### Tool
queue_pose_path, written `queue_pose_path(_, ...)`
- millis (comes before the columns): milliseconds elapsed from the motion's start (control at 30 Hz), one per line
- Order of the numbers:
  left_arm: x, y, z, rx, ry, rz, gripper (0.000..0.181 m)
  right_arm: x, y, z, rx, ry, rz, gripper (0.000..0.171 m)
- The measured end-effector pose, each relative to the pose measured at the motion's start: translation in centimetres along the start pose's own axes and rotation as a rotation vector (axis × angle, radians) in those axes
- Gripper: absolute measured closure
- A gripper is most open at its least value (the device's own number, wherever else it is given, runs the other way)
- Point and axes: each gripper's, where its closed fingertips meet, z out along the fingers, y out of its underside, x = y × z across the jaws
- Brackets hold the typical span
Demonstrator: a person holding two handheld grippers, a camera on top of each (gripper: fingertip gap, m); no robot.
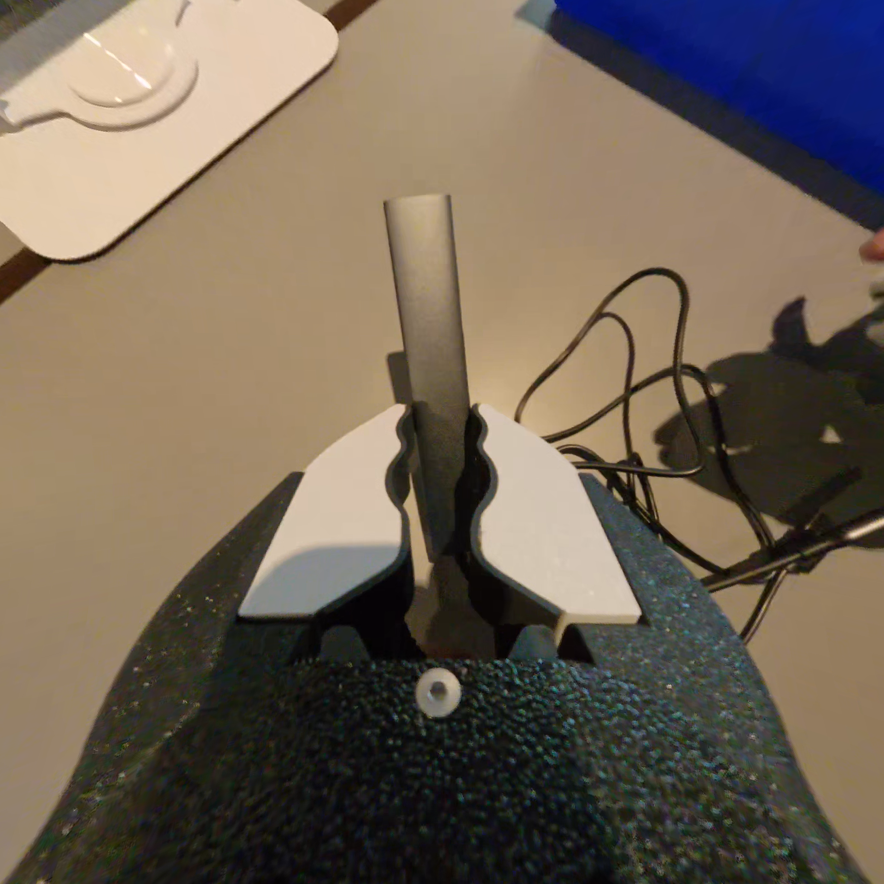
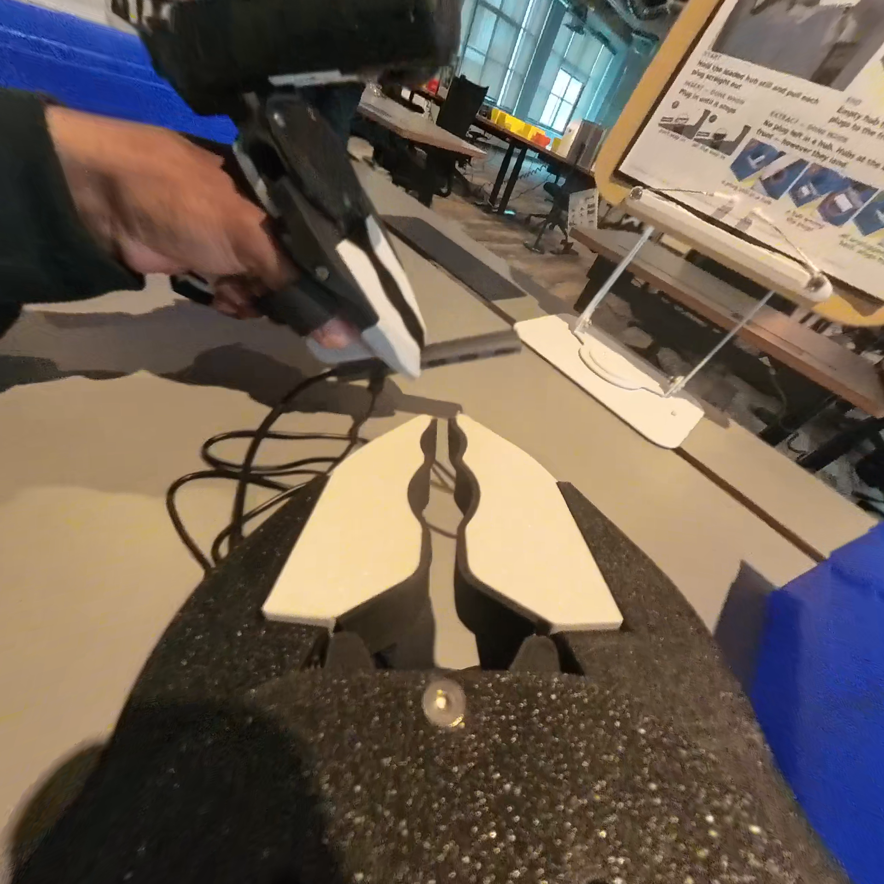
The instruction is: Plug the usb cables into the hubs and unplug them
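My left gripper [image 1: 437, 411] is shut on a long grey USB hub [image 1: 425, 306] and holds it pointing forward over the table. In the right wrist view the same gripper [image 2: 411, 368] and hub [image 2: 471, 349] sit ahead, held by a person's hand [image 2: 158, 210]. My right gripper [image 2: 442, 423] is closed to a narrow slit, with a dark USB plug [image 2: 430, 405] at its fingertips. Its thin cable shows through the gap. The plug [image 1: 803, 545] shows at the right edge of the left wrist view, raised above its shadow. Black cables [image 1: 622, 382] lie tangled beside the hub.
A white stand base [image 2: 617, 378] with clear supports carries an instruction board [image 2: 765, 119] at the right; the base also shows in the left wrist view [image 1: 158, 119]. Blue bins [image 1: 717, 86] [image 2: 823, 693] border the grey table [image 1: 191, 382]. Tip to tip, the grippers are about 12 cm apart.
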Motion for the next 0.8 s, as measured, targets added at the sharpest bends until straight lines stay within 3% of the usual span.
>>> queue_pose_path(133, 0.9, 1.1, 0.7, -0.006, 0.048, 0.035, 0.159, 1.2, -0.1, 2.4, -0.098, -0.006, -0.001, 0.163)
queue_pose_path(267, 1.5, 0.5, 0.8, 0.054, 0.07, 0.079, 0.16, 1.7, 1.7, 4.4, -0.186, -0.094, 0.265, 0.151)
queue_pose_path(367, 2.5, -0.1, 0.8, 0.096, 0.089, 0.141, 0.16, 1.5, 2.3, 4.7, -0.165, -0.184, 0.509, 0.145)
queue_pose_path(500, 3.9, -1.3, 0.5, 0.166, 0.124, 0.194, 0.16, 1.7, 2.8, 4.5, -0.146, -0.241, 0.686, 0.144)
queue_pose_path(800, 5.8, -2.5, -0.4, 0.228, 0.177, 0.239, 0.159, 1.3, 1.1, 4.2, -0.014, -0.393, 0.898, 0.15)
